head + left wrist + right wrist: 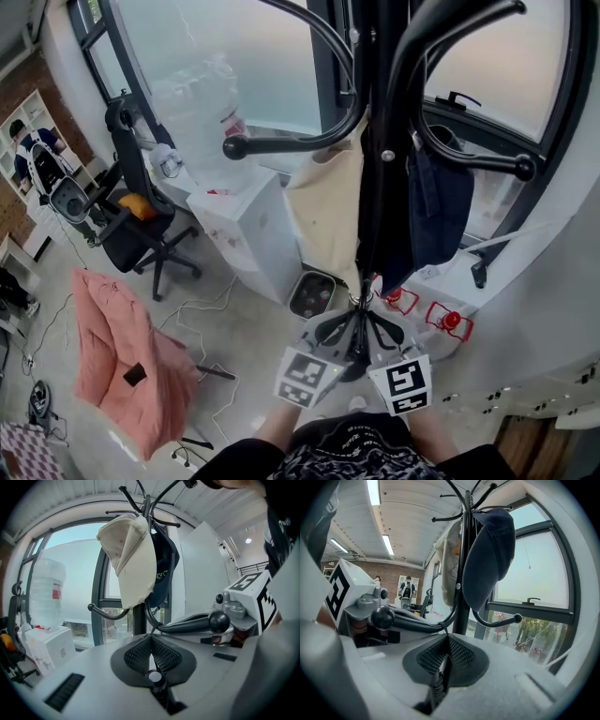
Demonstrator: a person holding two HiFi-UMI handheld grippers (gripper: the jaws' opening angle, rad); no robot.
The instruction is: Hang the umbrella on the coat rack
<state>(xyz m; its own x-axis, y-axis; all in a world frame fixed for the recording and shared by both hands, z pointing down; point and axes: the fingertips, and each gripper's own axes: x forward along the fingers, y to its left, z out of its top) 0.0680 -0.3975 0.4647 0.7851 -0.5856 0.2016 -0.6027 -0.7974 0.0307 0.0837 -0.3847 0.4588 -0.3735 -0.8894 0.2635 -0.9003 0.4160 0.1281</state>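
Note:
The black coat rack (375,141) stands in front of me with a cream cap (323,206) and a navy cap (436,206) on its upper hooks. Both grippers meet low at its pole. My left gripper (342,328) (151,637) is shut, and a thin dark strap (153,630) runs from its tips up to a ball-ended hook arm (197,623). My right gripper (373,328) (446,638) is shut too, with the same strap (440,631) looped round the hook arm (412,624). A slim dark shape (356,349) hangs below the fingertips against the pole. The umbrella's body is otherwise hidden.
A white cabinet (248,230) and a big water bottle (202,108) stand left of the rack by the window. Farther left are a black office chair (141,225) and a pink cloth (112,366) over a stand. Red-capped bottles (441,319) lie right of the rack's base.

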